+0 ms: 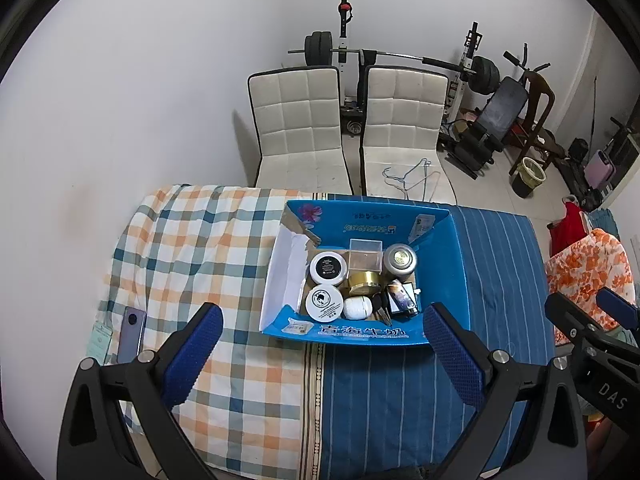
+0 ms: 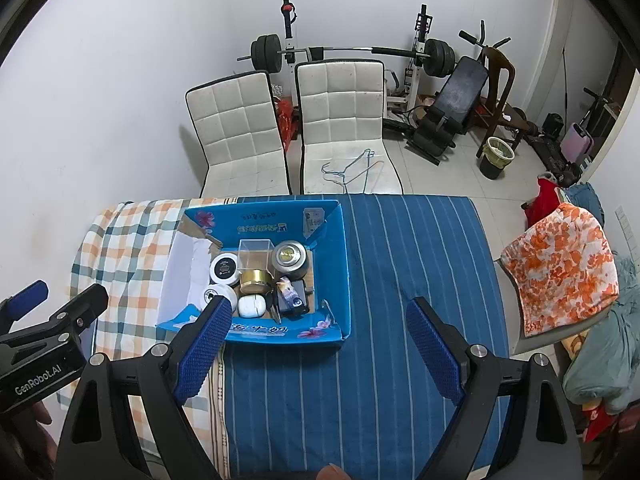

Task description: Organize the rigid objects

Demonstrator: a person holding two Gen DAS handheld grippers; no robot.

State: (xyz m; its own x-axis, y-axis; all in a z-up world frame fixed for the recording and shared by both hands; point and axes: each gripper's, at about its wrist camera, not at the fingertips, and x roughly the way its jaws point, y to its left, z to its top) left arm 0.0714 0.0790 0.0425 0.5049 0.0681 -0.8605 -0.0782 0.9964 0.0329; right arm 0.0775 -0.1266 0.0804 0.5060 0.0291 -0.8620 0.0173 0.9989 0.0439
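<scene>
A blue cardboard box [image 1: 448, 264] [image 2: 334, 264] stands on the cloth-covered table. Inside it lie two white round jars [image 1: 328, 267] [image 2: 224, 269], a clear plastic cube [image 1: 364, 254] [image 2: 255, 254], a gold tin [image 1: 363, 282] [image 2: 255, 280], a silver round can [image 1: 400, 259] [image 2: 289, 258], a white case [image 1: 357, 307] [image 2: 251, 305] and a small dark printed box [image 1: 403, 298] [image 2: 294, 299]. My left gripper [image 1: 322, 350] is open and empty, just in front of the box. My right gripper [image 2: 320, 344] is open and empty, in front of the box's right corner.
A purple phone [image 1: 131, 334] and a card [image 1: 98, 340] lie at the table's left edge. Two white chairs [image 1: 296, 128] [image 2: 340, 120] stand behind the table, wire hangers [image 2: 352, 168] on one. Gym equipment [image 2: 440, 92] lines the back wall. A floral-covered chair [image 2: 560, 264] stands right.
</scene>
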